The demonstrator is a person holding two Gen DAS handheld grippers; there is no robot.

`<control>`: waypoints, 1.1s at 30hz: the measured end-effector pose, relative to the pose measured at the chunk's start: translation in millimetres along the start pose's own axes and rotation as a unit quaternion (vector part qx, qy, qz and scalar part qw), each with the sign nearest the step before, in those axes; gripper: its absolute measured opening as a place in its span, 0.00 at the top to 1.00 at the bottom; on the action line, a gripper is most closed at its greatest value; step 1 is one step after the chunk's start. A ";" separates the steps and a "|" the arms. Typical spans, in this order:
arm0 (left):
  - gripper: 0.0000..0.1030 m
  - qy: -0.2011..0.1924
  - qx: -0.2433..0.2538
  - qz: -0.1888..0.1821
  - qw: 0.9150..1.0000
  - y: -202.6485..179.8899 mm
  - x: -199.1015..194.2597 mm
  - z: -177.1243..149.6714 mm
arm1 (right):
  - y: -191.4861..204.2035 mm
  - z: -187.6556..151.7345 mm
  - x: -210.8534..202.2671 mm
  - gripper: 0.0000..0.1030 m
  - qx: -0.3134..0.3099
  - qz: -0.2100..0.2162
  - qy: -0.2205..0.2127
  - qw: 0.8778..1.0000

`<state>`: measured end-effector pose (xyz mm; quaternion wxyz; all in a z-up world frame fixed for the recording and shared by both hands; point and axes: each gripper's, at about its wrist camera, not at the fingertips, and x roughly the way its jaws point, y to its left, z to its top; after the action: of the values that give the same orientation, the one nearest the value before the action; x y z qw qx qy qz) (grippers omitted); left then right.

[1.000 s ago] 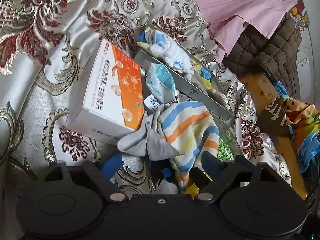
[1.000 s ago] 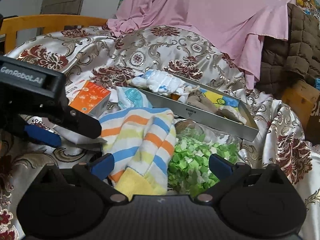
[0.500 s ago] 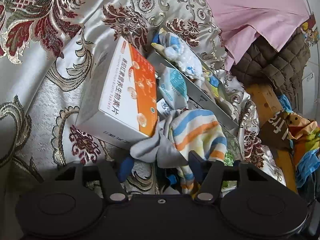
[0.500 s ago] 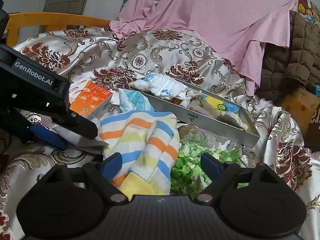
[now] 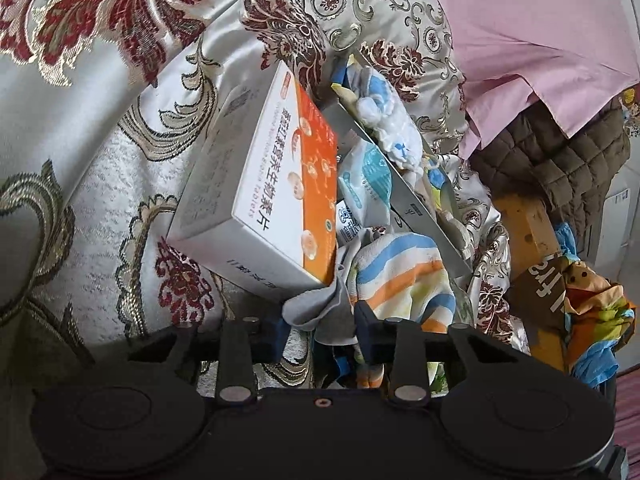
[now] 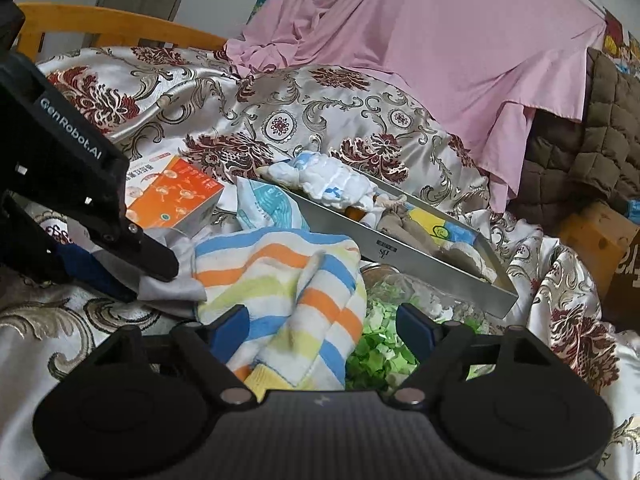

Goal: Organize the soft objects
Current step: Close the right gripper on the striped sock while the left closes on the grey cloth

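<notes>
A grey cloth [image 5: 320, 312] lies bunched beside a striped towel [image 5: 404, 280] on the brocade bedspread. My left gripper [image 5: 320, 336] has closed on the grey cloth; its fingers press the fabric. In the right wrist view the left gripper [image 6: 132, 276] holds the grey cloth [image 6: 172, 280] at left. My right gripper [image 6: 322, 330] is partly closed around the striped towel [image 6: 288, 280], with a gap at each pad. A metal tray [image 6: 404, 256] behind holds a white-and-blue soft toy [image 6: 332, 184] and other soft items.
An orange-and-white medicine box [image 5: 276, 184] lies left of the tray [image 5: 404, 200]. A blue-white packet [image 6: 264, 204] leans on the tray. Green shredded paper [image 6: 376, 344] lies under the towel's right side. Pink sheet [image 6: 440, 60], brown quilt [image 6: 600, 152] and wooden frame [image 5: 528, 240] stand behind.
My left gripper moved forward and shut on the grey cloth. My right gripper narrowed around the striped towel, which has bunched up between the fingers.
</notes>
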<state>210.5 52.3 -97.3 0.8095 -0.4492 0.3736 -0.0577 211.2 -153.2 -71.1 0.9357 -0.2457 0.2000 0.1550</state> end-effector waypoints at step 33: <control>0.97 -0.014 0.032 0.003 0.999 -13.1 -21.7 -8.8 | 11.0 1.3 -11.1 0.89 -0.066 -0.049 -0.020 0.996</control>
<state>192.4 47.9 -78.0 0.8288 -0.4227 0.3616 -0.0612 197.7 -145.6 -69.5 0.9279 -0.3130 0.1581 0.1268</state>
